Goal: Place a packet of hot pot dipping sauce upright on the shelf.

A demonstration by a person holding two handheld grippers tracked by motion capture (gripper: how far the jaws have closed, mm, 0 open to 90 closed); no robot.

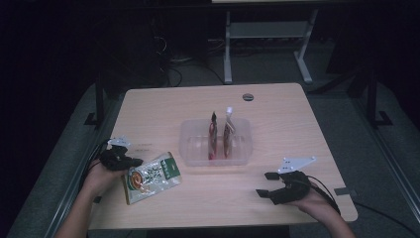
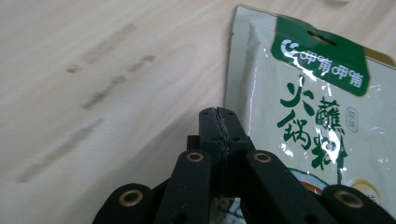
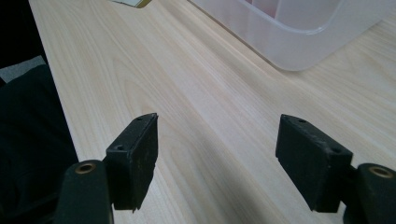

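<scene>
A green and white snack pouch [image 1: 151, 177] [image 2: 317, 116] with a see-through window lies flat on the wooden table [image 1: 277, 124] at the front left. My left gripper [image 1: 136, 161] [image 2: 219, 114] is low over the table at the pouch's left edge. It is shut, and nothing shows between its jaws. My right gripper [image 1: 263, 184] [image 3: 217, 135] rests near the front right of the table, open and empty, its jaws pointing towards the clear plastic bin [image 1: 190, 148] [image 3: 289, 42]. Two pouches [image 1: 213, 136] [image 1: 229, 131] stand upright inside the bin.
The bin sits mid-table. A round cable grommet [image 1: 247, 96] is near the far edge. Bare wood lies between the bin and my right gripper. A white desk frame [image 1: 267, 34] stands on the floor beyond the table.
</scene>
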